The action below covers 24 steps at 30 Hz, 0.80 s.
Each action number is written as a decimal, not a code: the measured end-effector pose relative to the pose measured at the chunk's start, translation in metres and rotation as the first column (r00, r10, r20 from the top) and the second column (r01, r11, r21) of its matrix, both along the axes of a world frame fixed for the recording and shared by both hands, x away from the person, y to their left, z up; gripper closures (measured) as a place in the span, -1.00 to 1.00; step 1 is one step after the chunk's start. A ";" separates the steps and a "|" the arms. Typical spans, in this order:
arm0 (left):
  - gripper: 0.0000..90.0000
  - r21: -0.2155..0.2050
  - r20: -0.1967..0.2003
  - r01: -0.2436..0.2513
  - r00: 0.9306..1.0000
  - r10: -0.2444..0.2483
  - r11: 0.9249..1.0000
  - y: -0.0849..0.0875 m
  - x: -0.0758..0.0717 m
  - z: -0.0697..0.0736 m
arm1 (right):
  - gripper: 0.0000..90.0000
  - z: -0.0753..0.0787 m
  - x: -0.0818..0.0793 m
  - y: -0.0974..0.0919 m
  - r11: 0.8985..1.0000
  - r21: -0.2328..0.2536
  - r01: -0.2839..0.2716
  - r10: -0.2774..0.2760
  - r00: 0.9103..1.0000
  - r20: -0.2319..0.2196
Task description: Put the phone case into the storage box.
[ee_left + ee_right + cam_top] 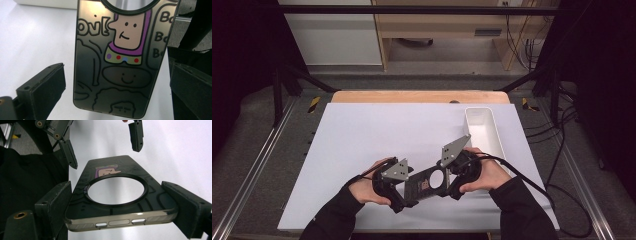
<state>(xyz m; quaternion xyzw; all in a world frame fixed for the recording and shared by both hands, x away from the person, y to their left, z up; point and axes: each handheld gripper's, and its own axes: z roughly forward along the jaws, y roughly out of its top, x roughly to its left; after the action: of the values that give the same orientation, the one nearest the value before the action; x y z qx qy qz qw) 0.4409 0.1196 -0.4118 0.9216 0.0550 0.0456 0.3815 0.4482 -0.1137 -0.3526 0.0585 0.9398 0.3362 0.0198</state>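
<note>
The right gripper point(120, 212) clamps a dark see-through phone case point(117, 195) by its two long edges, both jaws pressed against them at the end with the ring cutout, and holds it above the white table point(362, 135). The left gripper point(115, 87) stands wide open around the case's opposite end, its jaws apart from the edges on either side. A white tray point(484, 130) lies just beyond the right gripper.

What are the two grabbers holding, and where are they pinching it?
The right gripper holds a cartoon-printed phone case, squeezing its two long sides at the end with the big ring. The left gripper is open around the other end, not pinching it.
</note>
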 end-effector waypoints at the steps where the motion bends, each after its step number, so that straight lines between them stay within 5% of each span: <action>1: -1.00 0.006 -0.001 0.001 1.000 -0.001 1.000 -0.001 0.000 -0.001 | -0.71 0.000 0.000 0.001 1.000 -0.008 0.000 0.000 1.000 -0.004; 24: -0.99 0.153 -0.014 0.012 1.000 -0.009 0.988 -0.013 -0.001 -0.014 | -0.71 0.002 0.002 0.026 0.993 -0.114 -0.033 0.031 0.999 -0.016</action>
<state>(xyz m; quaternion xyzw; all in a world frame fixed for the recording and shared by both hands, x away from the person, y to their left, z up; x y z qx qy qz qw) 0.4402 0.1061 -0.4257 0.9488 0.0491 0.0414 0.3093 0.4501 -0.0873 -0.3502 0.0445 0.9585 0.2815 0.0110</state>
